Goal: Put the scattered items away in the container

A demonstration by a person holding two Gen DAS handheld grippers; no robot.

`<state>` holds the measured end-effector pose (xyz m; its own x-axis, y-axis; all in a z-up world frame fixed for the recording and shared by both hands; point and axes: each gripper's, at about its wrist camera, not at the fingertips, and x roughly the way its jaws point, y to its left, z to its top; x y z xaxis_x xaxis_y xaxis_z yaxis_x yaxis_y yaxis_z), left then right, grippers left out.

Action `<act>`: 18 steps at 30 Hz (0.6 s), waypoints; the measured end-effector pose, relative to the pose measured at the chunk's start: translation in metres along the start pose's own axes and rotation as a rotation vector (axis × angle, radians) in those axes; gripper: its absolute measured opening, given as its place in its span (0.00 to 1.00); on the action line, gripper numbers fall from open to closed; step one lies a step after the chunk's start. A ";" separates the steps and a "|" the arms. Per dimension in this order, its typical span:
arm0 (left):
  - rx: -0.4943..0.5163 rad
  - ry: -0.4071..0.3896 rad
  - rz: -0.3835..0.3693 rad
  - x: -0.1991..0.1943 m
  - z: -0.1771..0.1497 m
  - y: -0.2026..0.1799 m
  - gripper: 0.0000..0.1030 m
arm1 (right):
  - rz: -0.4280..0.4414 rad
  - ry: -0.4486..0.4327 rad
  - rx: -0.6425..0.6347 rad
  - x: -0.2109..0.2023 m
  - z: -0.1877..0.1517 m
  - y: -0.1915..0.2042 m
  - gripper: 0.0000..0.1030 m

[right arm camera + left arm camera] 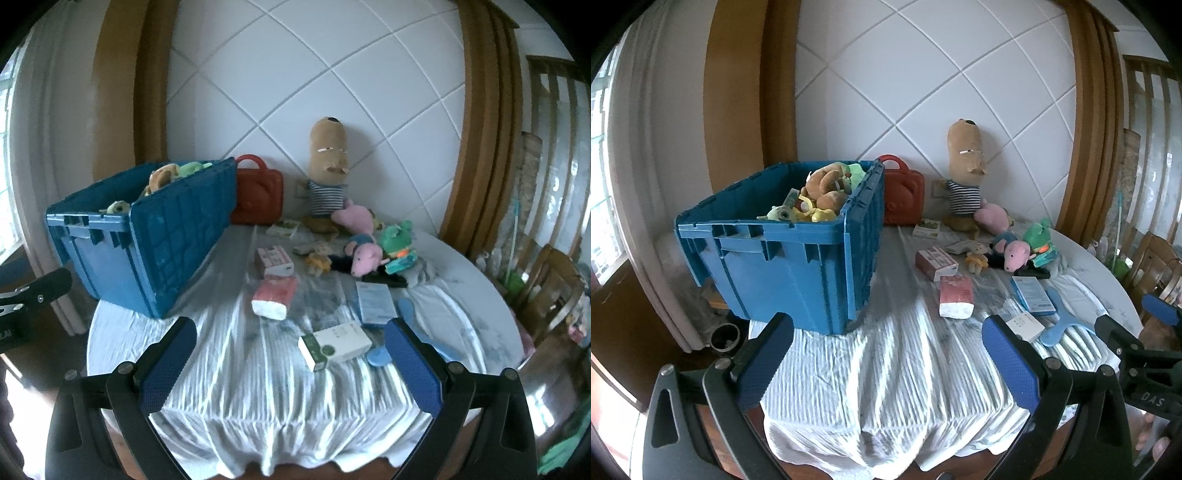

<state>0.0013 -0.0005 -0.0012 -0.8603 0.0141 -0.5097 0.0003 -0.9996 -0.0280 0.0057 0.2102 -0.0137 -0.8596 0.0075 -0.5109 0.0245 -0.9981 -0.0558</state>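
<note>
Both grippers spread wide and empty, left gripper (886, 354), right gripper (291, 354), blue crate (783, 266) contents half hidden

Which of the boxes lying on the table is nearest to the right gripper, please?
The white box with green print, just ahead of the right gripper; the blue box and the two red-and-white packs lie farther back.

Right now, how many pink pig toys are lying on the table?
2. One pink pig leans against the tall brown doll at the back; another pig in blue lies just in front. More may be hidden in the blue crate.
</note>
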 end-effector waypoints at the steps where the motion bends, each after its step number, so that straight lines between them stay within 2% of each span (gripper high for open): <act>1: 0.000 0.000 0.004 0.000 0.000 0.000 1.00 | 0.002 0.001 -0.001 0.000 0.000 0.000 1.00; 18: 0.010 0.007 0.011 0.003 -0.001 -0.002 1.00 | 0.012 0.000 -0.005 0.002 0.007 0.002 1.00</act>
<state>-0.0009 0.0016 -0.0034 -0.8566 0.0033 -0.5159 0.0046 -0.9999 -0.0140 0.0002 0.2078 -0.0092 -0.8592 -0.0041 -0.5116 0.0369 -0.9979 -0.0540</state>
